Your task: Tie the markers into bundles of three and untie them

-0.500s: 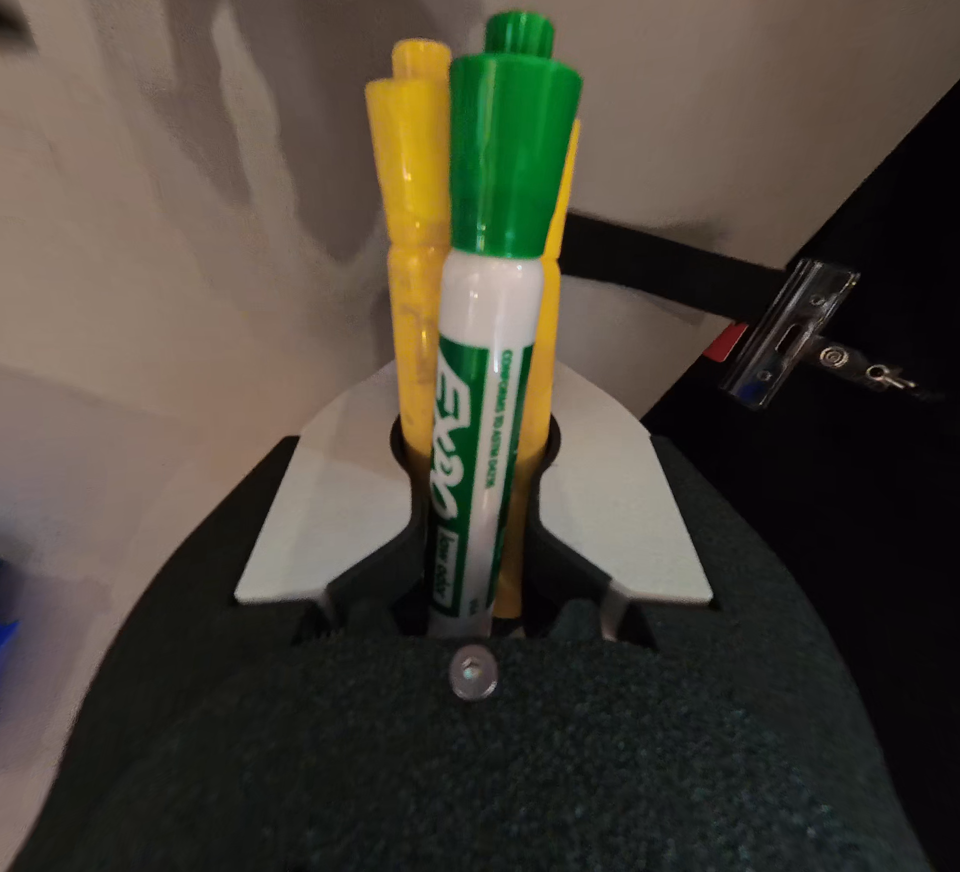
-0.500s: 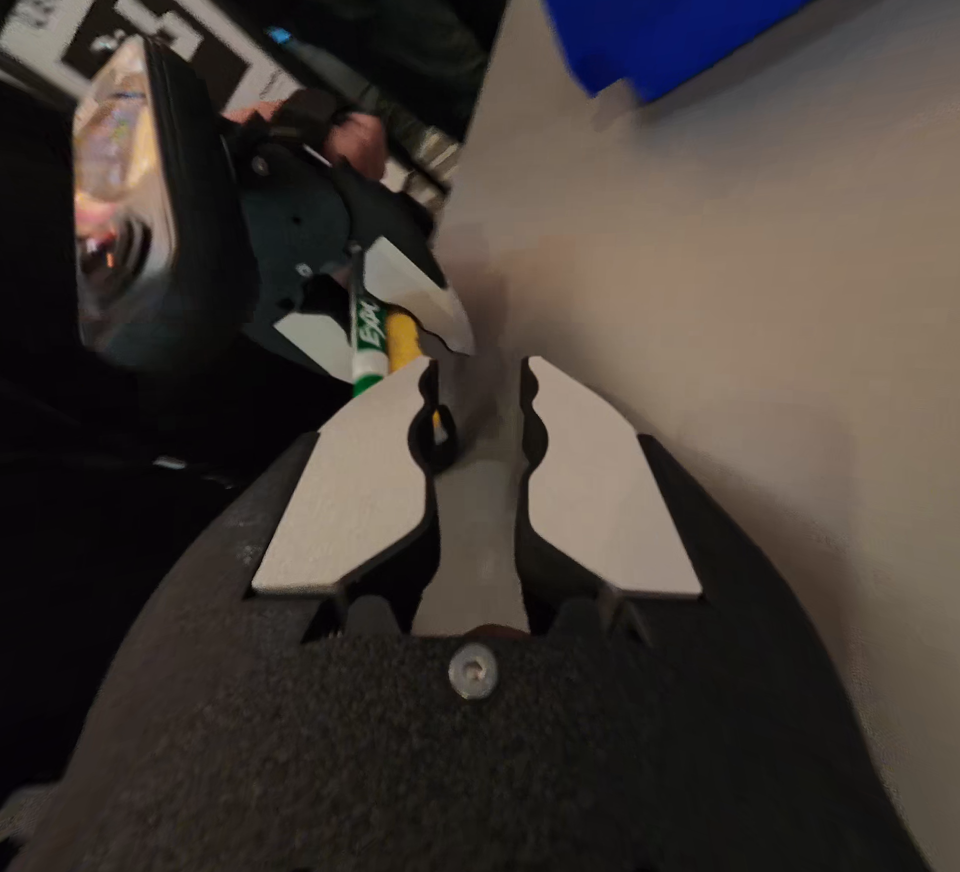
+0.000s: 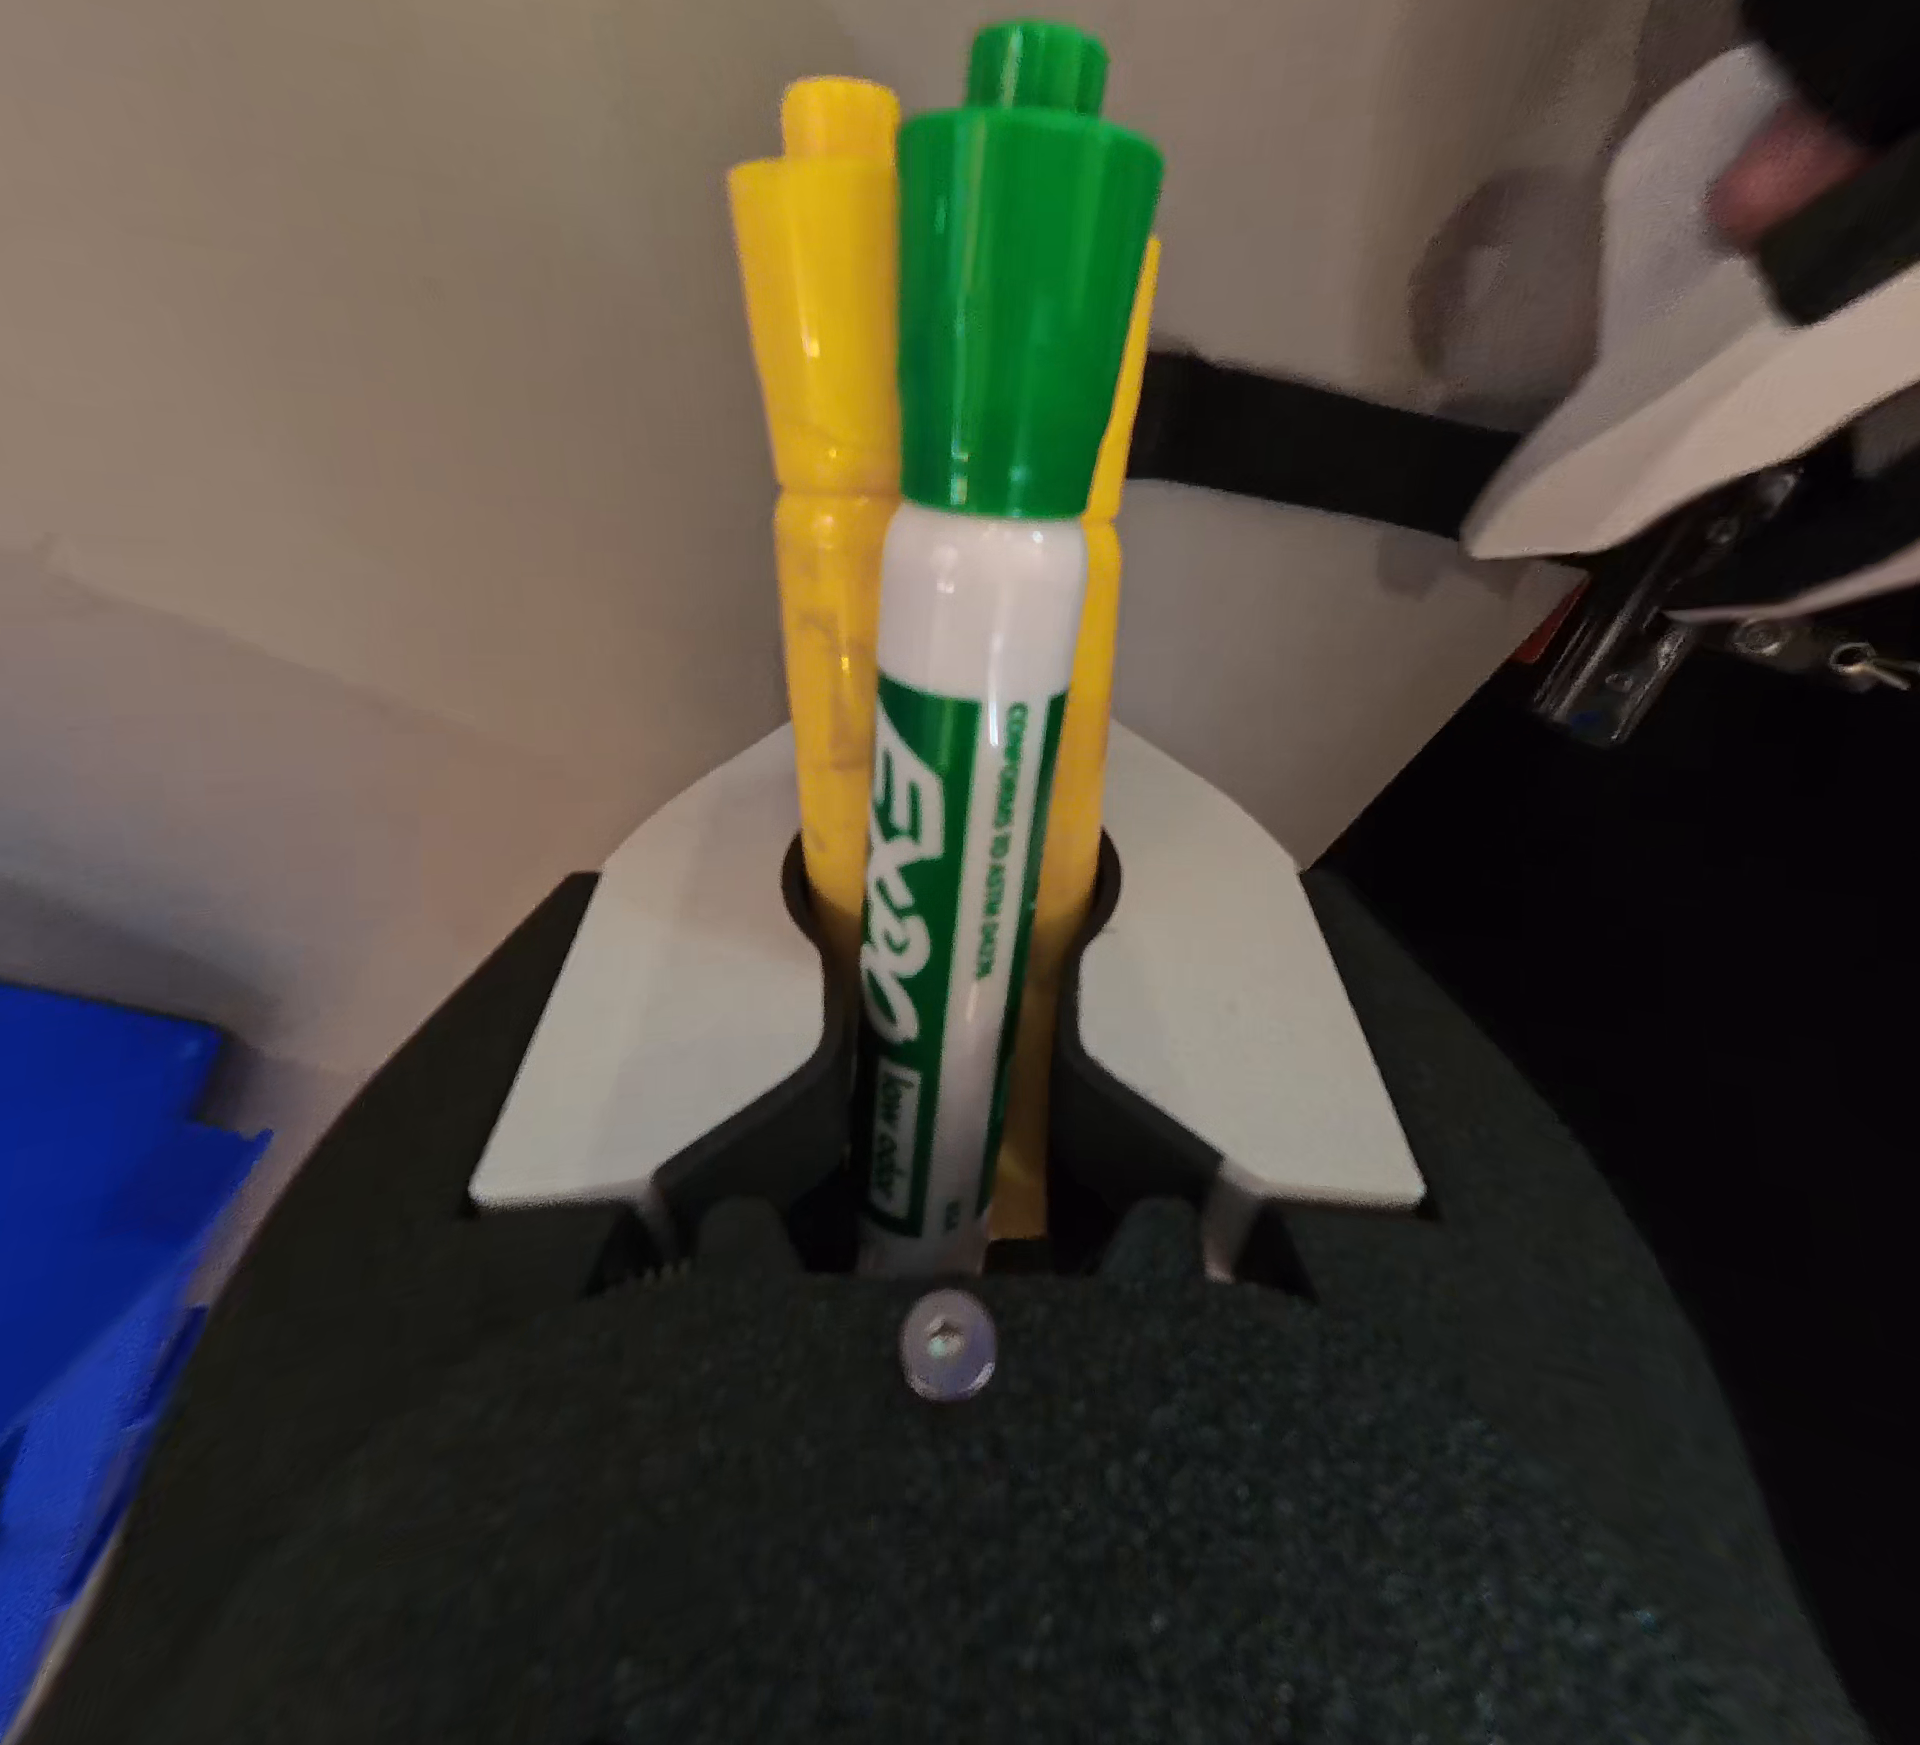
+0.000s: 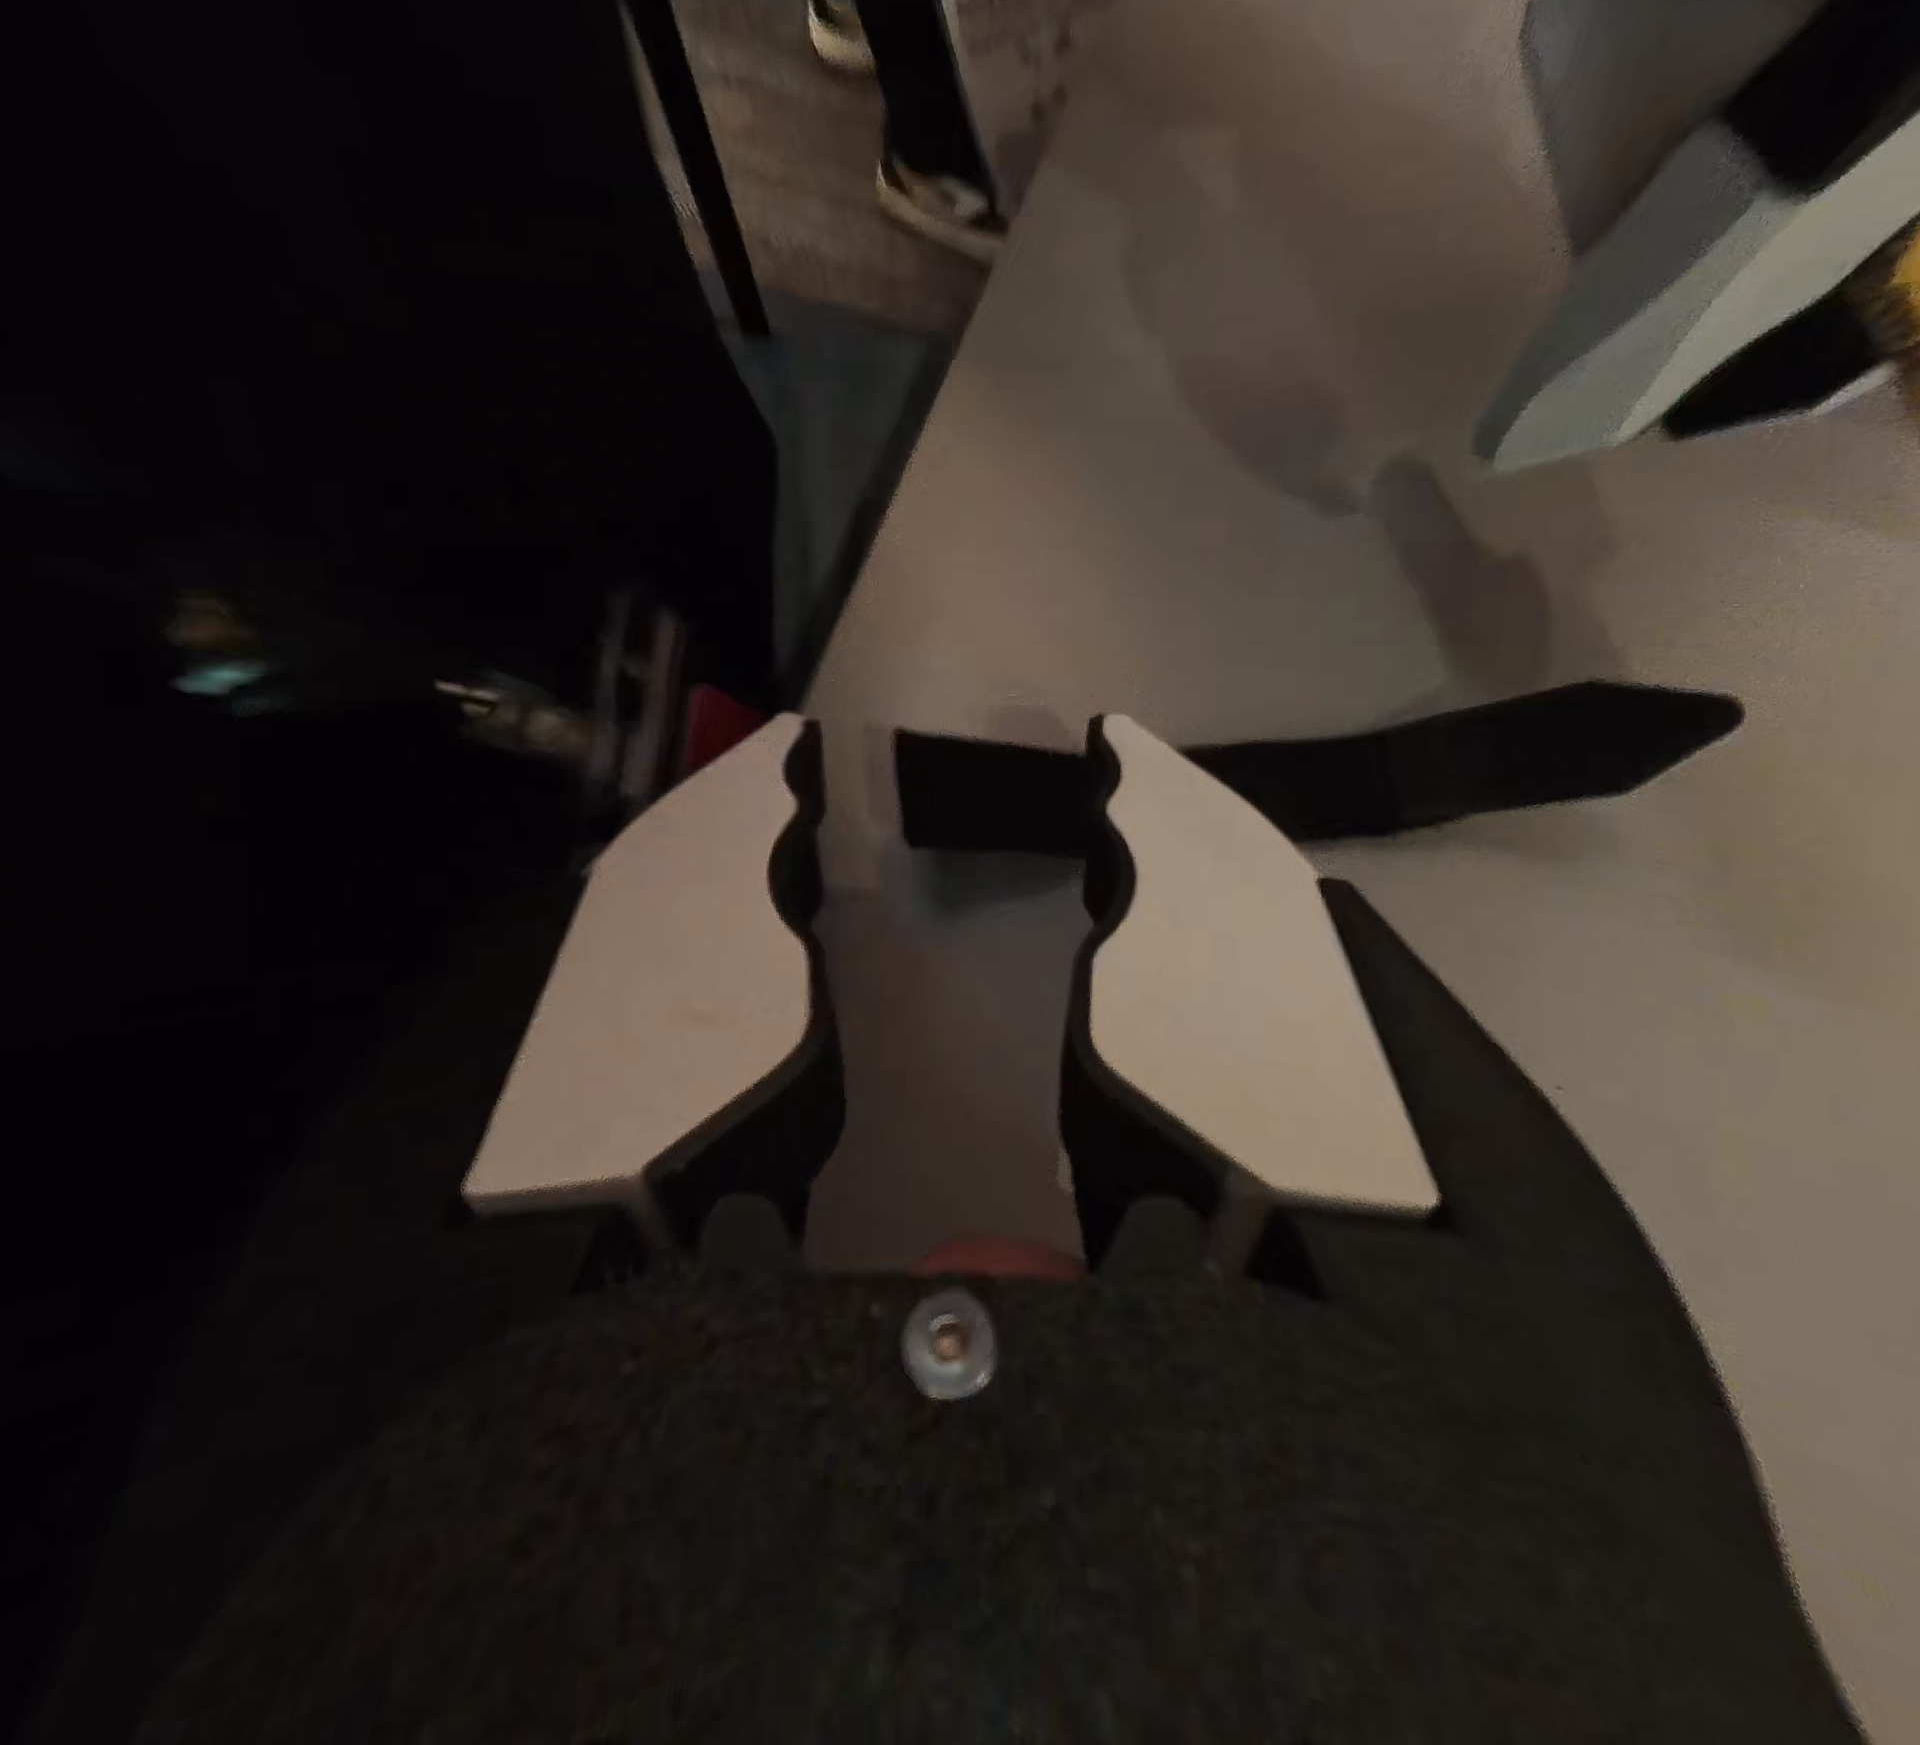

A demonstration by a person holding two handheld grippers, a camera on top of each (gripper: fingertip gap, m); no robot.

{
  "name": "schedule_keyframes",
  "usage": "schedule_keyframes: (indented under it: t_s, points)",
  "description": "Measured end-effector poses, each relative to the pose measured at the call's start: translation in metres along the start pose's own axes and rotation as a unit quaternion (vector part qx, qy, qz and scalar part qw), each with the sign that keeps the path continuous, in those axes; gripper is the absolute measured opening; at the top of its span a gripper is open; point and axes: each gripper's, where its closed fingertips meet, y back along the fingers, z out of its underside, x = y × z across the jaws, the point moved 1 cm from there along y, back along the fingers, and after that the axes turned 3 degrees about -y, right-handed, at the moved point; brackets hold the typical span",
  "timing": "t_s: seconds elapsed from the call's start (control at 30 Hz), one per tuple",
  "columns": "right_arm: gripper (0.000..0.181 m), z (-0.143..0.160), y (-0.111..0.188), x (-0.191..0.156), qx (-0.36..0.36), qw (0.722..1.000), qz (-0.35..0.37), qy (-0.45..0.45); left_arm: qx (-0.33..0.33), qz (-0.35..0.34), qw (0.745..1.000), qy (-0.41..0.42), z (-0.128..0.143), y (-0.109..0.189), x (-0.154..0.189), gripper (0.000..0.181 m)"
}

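Observation:
My left gripper (image 3: 951,822) is shut on a bundle of markers that points forward over the table: a green-capped white marker (image 3: 977,760) on top, a yellow one (image 3: 831,448) at its left, another yellow one (image 3: 1117,469) behind at its right. A black strap (image 3: 1299,438) lies flat on the table behind the bundle. My right gripper (image 4: 951,739) is open, and the strap's square end (image 4: 987,802) shows between its fingertips; the strap's tapered end (image 4: 1455,760) runs off to the right. The right gripper also shows blurred in the left wrist view (image 3: 1662,469).
The pale table (image 3: 364,345) ends in a dark edge at the right. A metal clip (image 3: 1621,656) hangs just past that edge. A blue bin (image 3: 94,1228) sits at the lower left. The left gripper's finger (image 4: 1662,324) shows top right in the right wrist view.
My right gripper has swung away from the bundle to the strap's end near the table edge, with its jaws wider apart. It now shows in the left wrist view. The left gripper still holds the markers.

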Motion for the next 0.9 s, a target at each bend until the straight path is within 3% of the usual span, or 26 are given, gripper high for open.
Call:
schedule_keyframes:
  t_s: [0.03, 0.1, 0.17, 0.27, 0.37, 0.43, 0.57, 0.67, 0.8, 0.9]
  points:
    - [0.041, 0.008, -0.004, 0.006, -0.025, 1.000, 0.015, 0.004, -0.003, -0.001, 1.000, -0.007, 0.000, 0.000, 0.000, 0.042]
    - [0.017, 0.013, -0.004, 0.013, -0.042, 0.999, 0.032, 0.011, -0.004, -0.006, 1.000, -0.024, -0.003, 0.001, 0.001, 0.042]
    - [0.009, -0.007, 0.008, 0.011, 0.023, 1.000, 0.016, -0.006, -0.001, -0.005, 0.999, -0.037, -0.006, 0.000, 0.002, 0.042]
    - [0.002, -0.041, 0.041, 0.023, 0.132, 0.985, -0.026, -0.107, -0.011, -0.005, 0.998, -0.055, -0.008, 0.000, 0.005, 0.042]
    - [0.002, -0.066, 0.080, 0.040, 0.255, 0.936, -0.114, -0.213, -0.022, -0.006, 0.997, -0.079, -0.010, -0.001, 0.010, 0.042]
    - [0.002, -0.065, 0.095, 0.059, 0.299, 0.904, -0.140, -0.271, -0.020, 0.009, 0.995, -0.100, -0.014, -0.001, 0.021, 0.042]
    - [0.002, -0.052, 0.097, 0.089, 0.305, 0.881, -0.153, -0.328, -0.011, 0.033, 0.990, -0.136, -0.024, -0.001, 0.044, 0.042]
    - [0.002, -0.060, 0.102, 0.101, 0.326, 0.855, -0.193, -0.355, -0.017, 0.027, 0.987, -0.155, -0.028, -0.004, 0.051, 0.042]
    - [0.003, -0.059, 0.092, 0.113, 0.268, 0.851, -0.221, -0.395, -0.016, 0.033, 0.986, -0.162, -0.033, -0.006, 0.056, 0.042]
    - [0.005, -0.055, 0.082, 0.122, 0.229, 0.824, -0.256, -0.452, -0.015, 0.031, 0.987, -0.157, -0.035, -0.006, 0.053, 0.042]
